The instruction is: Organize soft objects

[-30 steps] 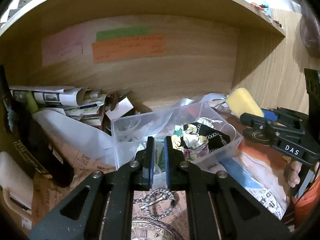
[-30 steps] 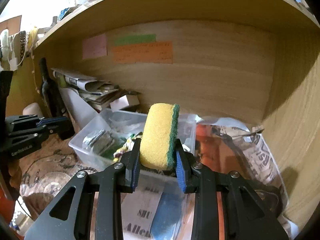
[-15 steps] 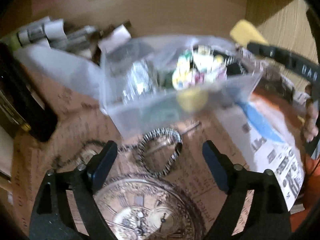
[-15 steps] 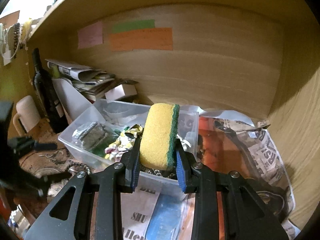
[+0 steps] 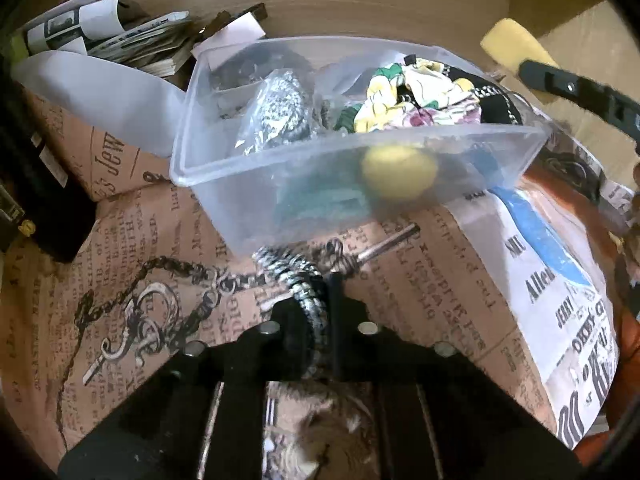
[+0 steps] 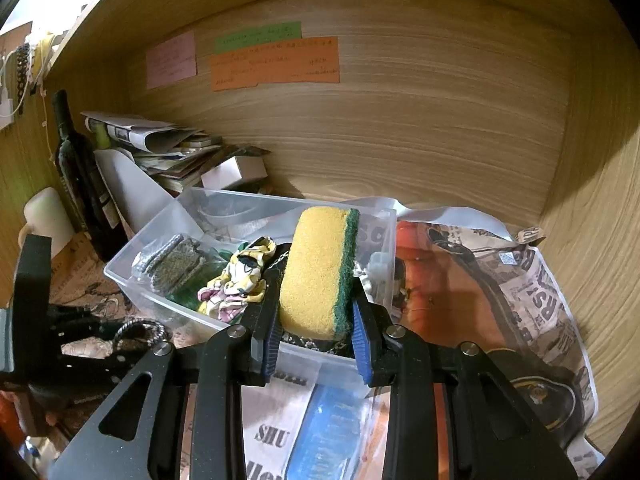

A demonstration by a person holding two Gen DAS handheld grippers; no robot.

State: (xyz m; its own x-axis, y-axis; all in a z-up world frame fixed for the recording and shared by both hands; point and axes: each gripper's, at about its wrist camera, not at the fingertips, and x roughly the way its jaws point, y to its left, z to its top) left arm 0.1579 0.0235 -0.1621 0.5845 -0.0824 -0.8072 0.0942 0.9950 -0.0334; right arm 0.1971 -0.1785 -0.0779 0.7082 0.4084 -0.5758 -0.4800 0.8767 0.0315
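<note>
A clear plastic bin (image 5: 280,200) (image 6: 160,288) sits on newspaper inside a wooden shelf. It holds a patterned cloth (image 5: 416,100) (image 6: 240,276), a grey scouring pad (image 5: 280,112) (image 6: 172,260) and a green and yellow sponge seen through its wall (image 5: 396,172). My left gripper (image 5: 320,300) is shut on a black-and-white braided hair tie (image 5: 304,280) lying in front of the bin; it also shows in the right wrist view (image 6: 140,330). My right gripper (image 6: 316,344) is shut on a yellow sponge with a green scrub side (image 6: 320,268) (image 5: 516,48), held upright over the bin's right end.
A dark bottle (image 6: 80,176) and a white mug (image 6: 44,216) stand at the left. Stacked papers and a small white box (image 6: 236,172) lie behind the bin. The wooden back wall (image 6: 400,120) carries coloured notes. Newspaper (image 6: 500,288) covers the shelf floor.
My left gripper opened, tilted down to the shelf floor and has closed on the hair tie. My right gripper has moved the sponge forward over the bin.
</note>
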